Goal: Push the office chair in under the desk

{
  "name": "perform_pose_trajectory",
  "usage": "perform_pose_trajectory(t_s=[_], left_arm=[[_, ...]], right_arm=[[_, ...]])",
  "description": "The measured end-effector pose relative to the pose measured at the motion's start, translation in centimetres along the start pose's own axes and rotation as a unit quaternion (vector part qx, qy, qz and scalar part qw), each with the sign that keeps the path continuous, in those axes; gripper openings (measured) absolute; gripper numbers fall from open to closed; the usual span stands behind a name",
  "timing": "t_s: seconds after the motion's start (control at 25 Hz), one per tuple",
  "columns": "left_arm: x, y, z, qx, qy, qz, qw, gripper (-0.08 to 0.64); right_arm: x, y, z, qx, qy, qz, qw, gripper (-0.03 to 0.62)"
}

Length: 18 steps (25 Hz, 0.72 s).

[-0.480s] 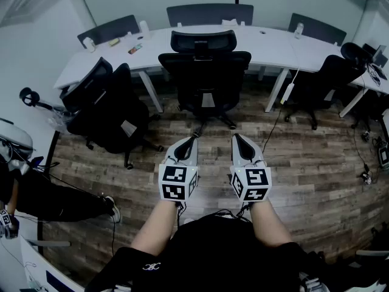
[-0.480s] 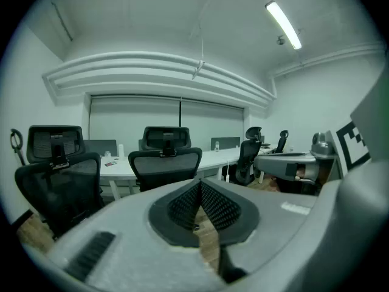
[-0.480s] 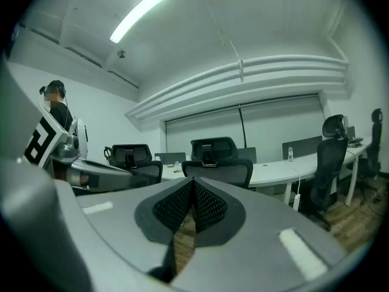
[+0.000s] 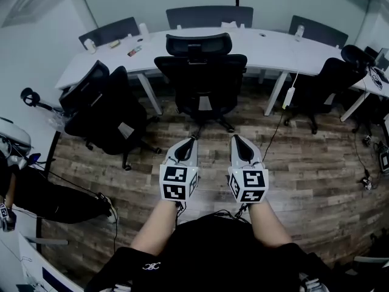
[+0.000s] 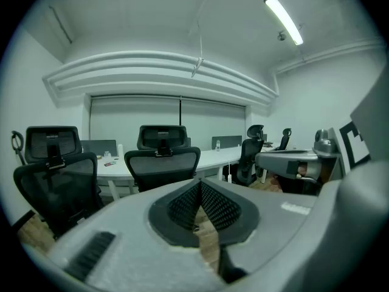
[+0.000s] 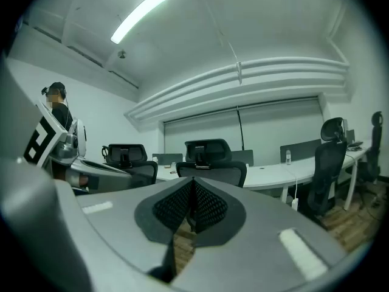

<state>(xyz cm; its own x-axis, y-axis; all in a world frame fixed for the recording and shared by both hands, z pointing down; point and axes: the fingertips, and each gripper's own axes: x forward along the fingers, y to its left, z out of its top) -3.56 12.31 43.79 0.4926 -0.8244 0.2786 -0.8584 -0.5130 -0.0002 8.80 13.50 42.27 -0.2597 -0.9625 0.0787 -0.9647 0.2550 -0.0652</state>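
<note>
The office chair stands in the upper centre of the head view, backrest toward the person, only partly under the white surface and touched by neither tool. The left gripper and right gripper both have their fingers closed on nothing. Pushed off-centre by such narrow tips, the chair could swivel and roll toward the neighbouring chair or a support leg, and its armrests might catch the edge. Its castors and the room beneath the surface are mostly hidden.
</note>
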Motion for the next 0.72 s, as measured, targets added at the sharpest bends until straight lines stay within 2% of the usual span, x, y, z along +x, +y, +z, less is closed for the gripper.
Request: perform_pose_trajectory(t_s=[0.4, 0.72], left_arm=[[3.4, -3.7, -0.1, 0.013, 0.009, 0.002, 0.9999, 0.006], [5.2, -1.5, -0.3, 0.009, 0.011, 0.016, 0.9998, 0.006]], right_arm=[[-0.5, -4.1, -1.7, -0.01, 0.019, 0.018, 1.0, 0.009], [1.9, -4.5, -2.2, -0.012, 0.026, 0.024, 0.999, 0.009]])
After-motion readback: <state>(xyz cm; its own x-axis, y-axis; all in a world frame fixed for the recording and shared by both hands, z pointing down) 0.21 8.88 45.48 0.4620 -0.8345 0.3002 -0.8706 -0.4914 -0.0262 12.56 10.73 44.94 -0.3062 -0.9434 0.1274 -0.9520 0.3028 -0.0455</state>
